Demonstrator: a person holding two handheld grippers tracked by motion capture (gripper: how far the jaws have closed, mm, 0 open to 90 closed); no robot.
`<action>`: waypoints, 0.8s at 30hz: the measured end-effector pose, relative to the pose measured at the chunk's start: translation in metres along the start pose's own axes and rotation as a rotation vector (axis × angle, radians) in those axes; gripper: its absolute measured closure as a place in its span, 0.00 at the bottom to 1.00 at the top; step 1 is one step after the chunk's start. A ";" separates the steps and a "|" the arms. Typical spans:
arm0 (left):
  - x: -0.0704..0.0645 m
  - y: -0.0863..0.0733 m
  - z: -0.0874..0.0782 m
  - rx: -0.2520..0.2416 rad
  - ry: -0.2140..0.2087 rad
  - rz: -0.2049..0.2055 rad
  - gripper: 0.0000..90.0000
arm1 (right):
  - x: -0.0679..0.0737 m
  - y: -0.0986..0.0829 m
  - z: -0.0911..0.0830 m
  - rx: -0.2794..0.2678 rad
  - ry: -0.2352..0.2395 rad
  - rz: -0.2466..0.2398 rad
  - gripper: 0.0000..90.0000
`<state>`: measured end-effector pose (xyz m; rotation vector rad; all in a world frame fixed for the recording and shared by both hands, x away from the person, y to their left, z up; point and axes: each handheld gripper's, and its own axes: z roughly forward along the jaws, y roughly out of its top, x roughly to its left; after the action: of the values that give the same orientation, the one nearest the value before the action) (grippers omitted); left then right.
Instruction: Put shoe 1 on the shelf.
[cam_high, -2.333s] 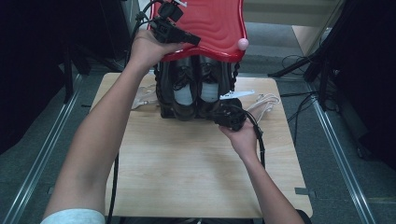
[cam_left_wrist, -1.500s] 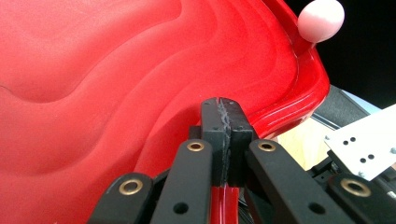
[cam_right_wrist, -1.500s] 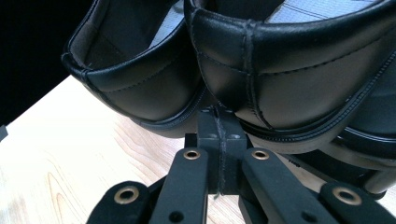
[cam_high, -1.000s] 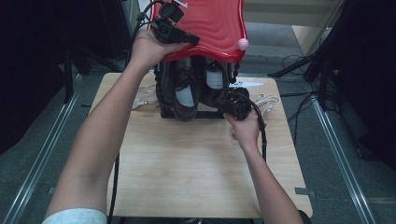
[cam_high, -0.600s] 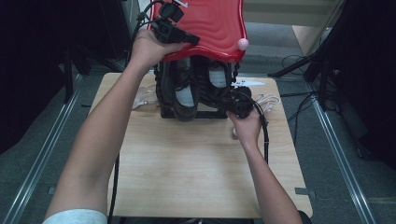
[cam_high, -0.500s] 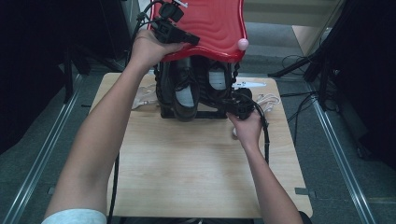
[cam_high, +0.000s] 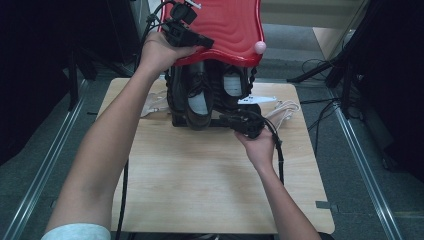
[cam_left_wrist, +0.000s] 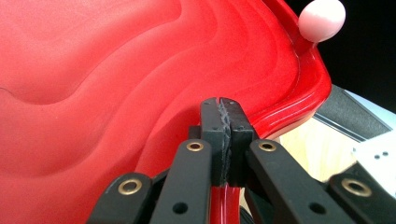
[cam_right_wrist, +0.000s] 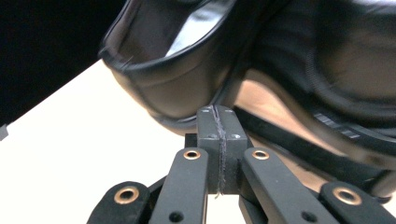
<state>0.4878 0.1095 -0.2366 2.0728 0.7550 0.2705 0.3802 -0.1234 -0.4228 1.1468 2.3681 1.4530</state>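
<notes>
The left gripper (cam_left_wrist: 219, 100) is pinching the front rim of the red lid (cam_high: 225, 30), its jaws pressed together on the edge and holding the lid raised and tilted; a pink knob (cam_left_wrist: 321, 19) is sitting past the gripper at the lid's far corner. Below the lid, the black box (cam_high: 210, 95) is standing open on the table (cam_high: 200, 180), with two black shoes (cam_high: 197, 97) lying side by side in it, openings facing the person. The right gripper (cam_right_wrist: 218, 112) is lying low at the box's front right corner, jaws pressed together with nothing visible between them, right against the heel of the nearer shoe. Since 2.3 seconds ago the right gripper has been moving rightward along the box front, while the left one keeps the lid up.
</notes>
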 end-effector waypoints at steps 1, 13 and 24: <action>0.000 0.000 0.000 -0.001 0.000 0.002 0.99 | 0.003 -0.002 0.002 0.006 0.008 -0.002 1.00; 0.000 -0.001 0.000 -0.002 -0.002 0.001 0.99 | 0.029 -0.011 0.015 0.030 0.059 -0.044 1.00; 0.000 -0.001 0.000 -0.005 0.003 0.002 0.99 | 0.043 0.000 0.024 -0.036 0.054 -0.039 1.00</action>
<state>0.4868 0.1101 -0.2372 2.0684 0.7538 0.2764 0.3615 -0.0778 -0.4237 1.0600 2.3751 1.5270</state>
